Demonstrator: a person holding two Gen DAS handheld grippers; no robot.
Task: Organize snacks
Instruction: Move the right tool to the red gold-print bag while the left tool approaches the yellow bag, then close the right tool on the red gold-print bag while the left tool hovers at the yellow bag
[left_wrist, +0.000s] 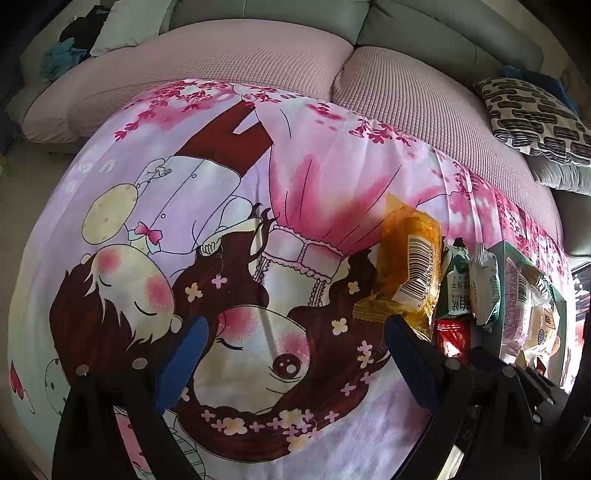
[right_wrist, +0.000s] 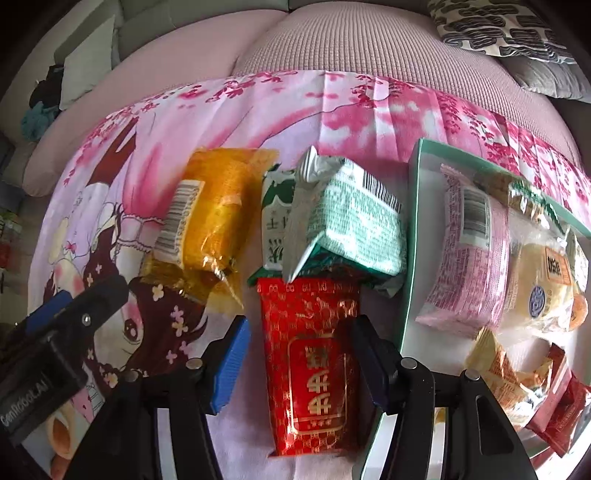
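Nearest us, our right tool (right_wrist: 301, 365) straddles the red packet (right_wrist: 312, 365), its blue pads either side but not yet pressing, so the packet still lies free on the worktop. We judge that this is the snack to pick next, and the jaws have only to come together on its long sides.

The printed cloth (left_wrist: 229, 221) covers the whole worktop and gives the wrappers a soft bed. To the right of the right tool stands the box (right_wrist: 412, 258), its rim close to that tool's right finger. It already holds a pink packet (right_wrist: 467, 251) and several others, so we take it for where the snacks go.

Just ahead of the tool a pale green pack (right_wrist: 354, 229) leans over the red packet's far end, which could drag on a lift. Ahead and left lies the yellow packet (right_wrist: 218, 221).

Our left tool (left_wrist: 291, 362) hangs released over bare cloth, grasping nothing, likely kept clear.
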